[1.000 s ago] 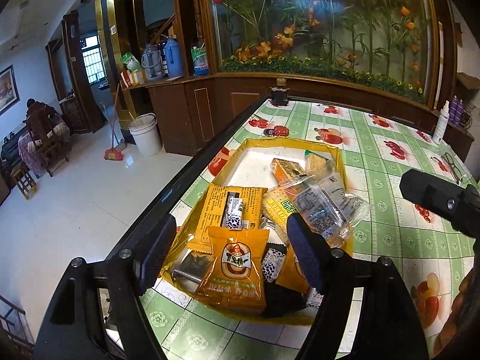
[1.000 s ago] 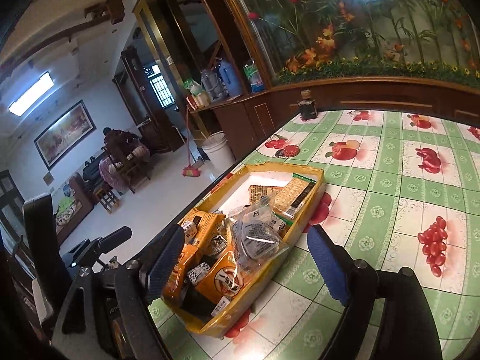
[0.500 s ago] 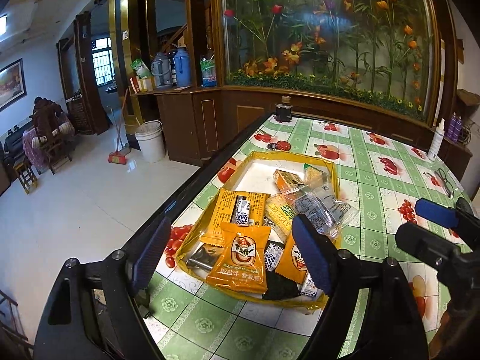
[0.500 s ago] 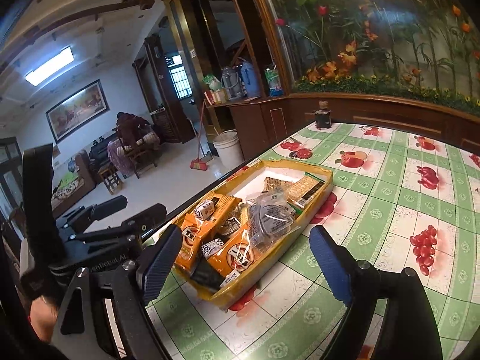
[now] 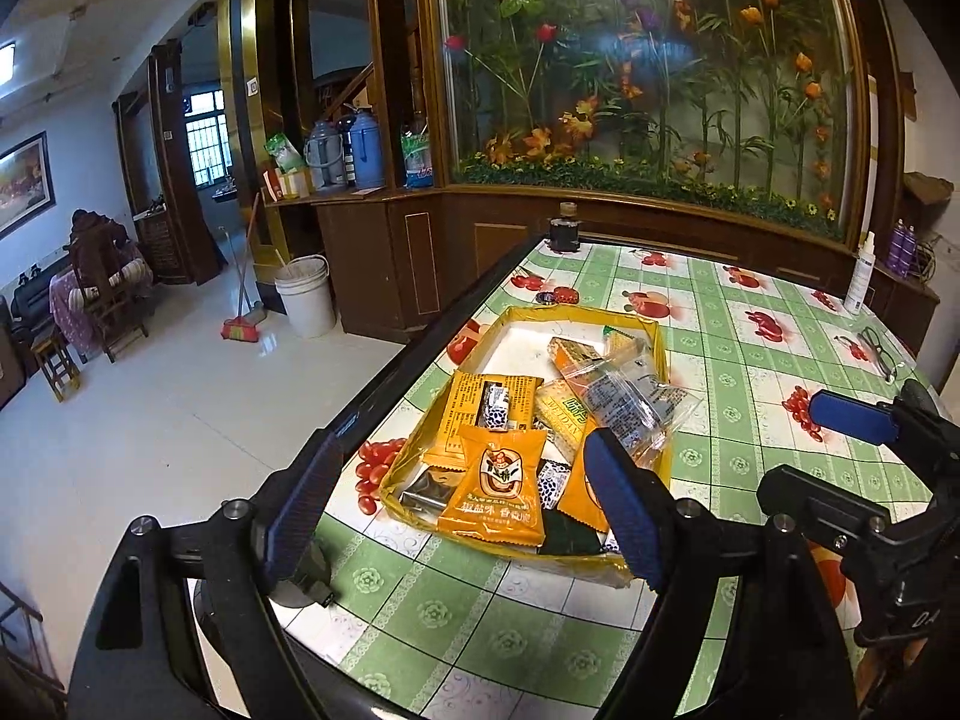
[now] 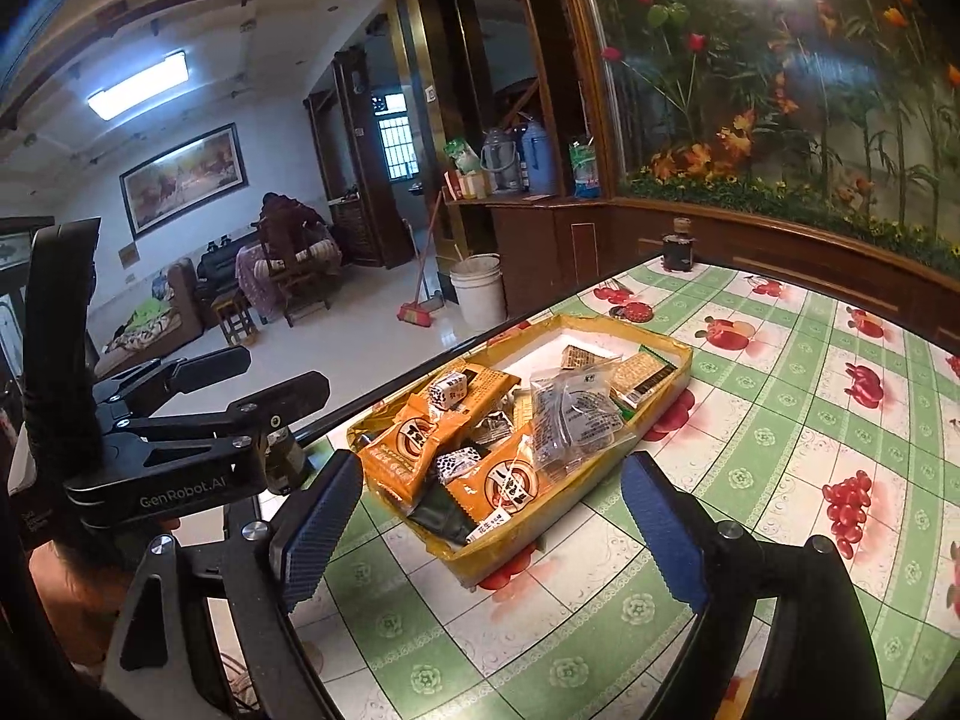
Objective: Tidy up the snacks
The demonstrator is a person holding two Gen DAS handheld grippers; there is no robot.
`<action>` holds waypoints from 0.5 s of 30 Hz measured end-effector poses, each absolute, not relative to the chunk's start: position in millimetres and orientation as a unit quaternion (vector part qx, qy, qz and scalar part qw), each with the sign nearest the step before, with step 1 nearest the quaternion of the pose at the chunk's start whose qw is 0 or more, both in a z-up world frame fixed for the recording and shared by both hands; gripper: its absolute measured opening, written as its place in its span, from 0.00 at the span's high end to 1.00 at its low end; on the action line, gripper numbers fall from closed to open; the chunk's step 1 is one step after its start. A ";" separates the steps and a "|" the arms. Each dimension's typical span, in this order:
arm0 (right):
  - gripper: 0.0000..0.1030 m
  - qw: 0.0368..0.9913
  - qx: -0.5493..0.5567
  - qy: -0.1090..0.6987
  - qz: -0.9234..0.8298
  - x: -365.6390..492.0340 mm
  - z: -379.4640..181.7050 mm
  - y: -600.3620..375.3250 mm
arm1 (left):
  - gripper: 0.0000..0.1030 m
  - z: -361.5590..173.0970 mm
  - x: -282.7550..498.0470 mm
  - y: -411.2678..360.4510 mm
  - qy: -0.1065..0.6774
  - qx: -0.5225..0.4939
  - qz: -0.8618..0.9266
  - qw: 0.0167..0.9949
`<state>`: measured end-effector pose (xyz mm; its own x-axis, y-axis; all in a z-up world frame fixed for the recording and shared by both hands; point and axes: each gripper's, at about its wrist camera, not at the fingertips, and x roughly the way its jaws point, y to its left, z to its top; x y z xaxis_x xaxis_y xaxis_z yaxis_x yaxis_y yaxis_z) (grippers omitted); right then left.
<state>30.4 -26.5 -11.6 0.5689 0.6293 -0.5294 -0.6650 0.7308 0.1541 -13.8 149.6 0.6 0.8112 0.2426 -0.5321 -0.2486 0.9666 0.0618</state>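
Note:
A yellow tray (image 5: 510,315) sits on the green fruit-print tablecloth near the table's left edge. It holds several snack packets: an orange packet (image 5: 498,480) at the near end, a clear bag (image 5: 630,402) on top, and crackers (image 5: 576,354) towards the far end. My left gripper (image 5: 462,504) is open, above and short of the tray's near end, with nothing between its fingers. My right gripper (image 6: 492,528) is open too, off the tray's (image 6: 600,324) near right corner, and it is empty. The clear bag (image 6: 570,414) lies in the middle of the pile.
A dark jar (image 5: 564,231) stands at the table's far end, with a small round tin (image 5: 558,297) just beyond the tray. A spray bottle (image 5: 859,273) and glasses (image 5: 879,351) are at the far right. The black table edge (image 5: 420,372) drops to the floor, where a white bucket (image 5: 306,297) stands.
Both grippers have drawn back from the tray and risen a little, so the tray looks smaller and farther away. The right view has rolled. Neither gripper has taken hold of anything.

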 end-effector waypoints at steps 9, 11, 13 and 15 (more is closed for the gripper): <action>0.13 0.882 -0.035 0.283 0.374 26.7 -10.7 -22.9 | 0.19 -0.8 -22.5 152.9 0.284 -0.002 0.130 0.950; 0.13 0.881 -0.040 0.283 0.376 26.1 -11.5 -20.9 | 0.19 -1.5 -25.1 152.3 0.282 0.002 0.131 0.950; 0.13 0.880 -0.046 0.283 0.378 25.8 -12.0 -18.8 | 0.19 -2.1 -26.8 152.7 0.284 0.004 0.134 0.949; 0.13 0.878 -0.053 0.283 0.381 25.1 -12.7 -15.3 | 0.19 -3.1 -28.7 152.7 0.285 0.006 0.134 0.949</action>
